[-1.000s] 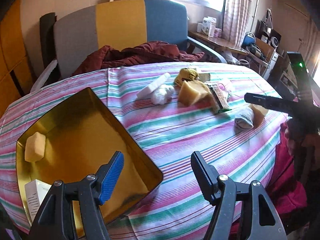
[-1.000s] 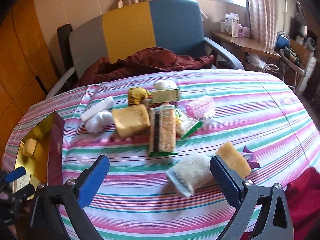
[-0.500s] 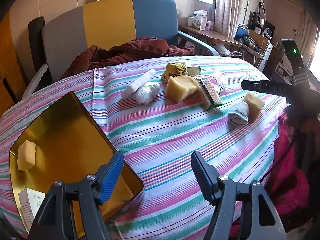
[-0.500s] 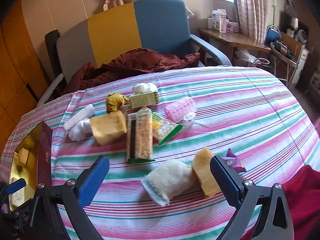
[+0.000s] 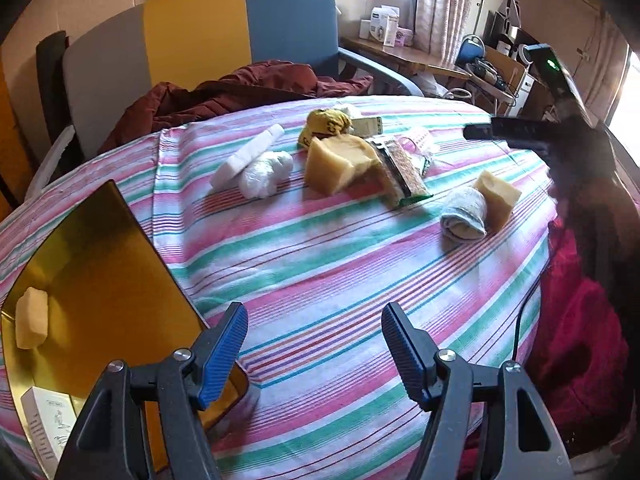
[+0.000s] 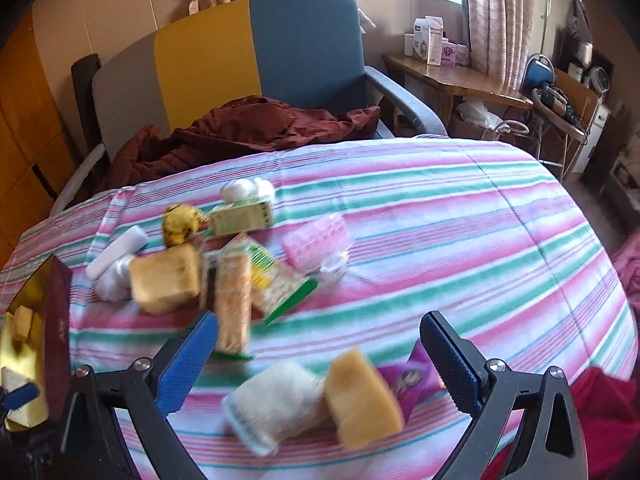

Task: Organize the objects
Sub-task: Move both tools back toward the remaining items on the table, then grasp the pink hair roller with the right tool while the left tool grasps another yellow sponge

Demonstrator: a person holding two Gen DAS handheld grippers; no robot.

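Pink, green and white striped cloth (image 5: 320, 260) all over the worktop. Gold tin (image 5: 100, 264) at the left edge, open, with a small yellow sponge piece (image 5: 32, 322) inside and a little white box (image 5: 44, 420) in its near corner; print on the box too tiny to read.

Left tongs (image 5: 313, 320) wide apart, nothing between the blue pads, hanging over the near edge just beside the tin.

Right tongs (image 6: 319, 324) wide apart too, holding nothing, above a rolled white sock (image 6: 276, 404) and a yellow sponge (image 6: 362, 396) near the front edge, the two touching. Purple packet (image 6: 408, 380) tucked behind that sponge, yellow letters on it too blurry to read.

Middle of the worktop: big yellow sponge (image 5: 340, 164), snack bar packs (image 5: 404, 168) with green ends right against it, white stick (image 5: 248, 156) touching a white crumpled wad (image 5: 264, 174), yellow bundle (image 5: 324, 126) with black marks like a "C", pale green box (image 6: 242, 218) with writing too small to read, pink roller (image 6: 316, 240).

Behind the far edge, a grey, yellow and blue chair (image 6: 300, 52) with a dark red jacket (image 6: 240, 128) on the seat.
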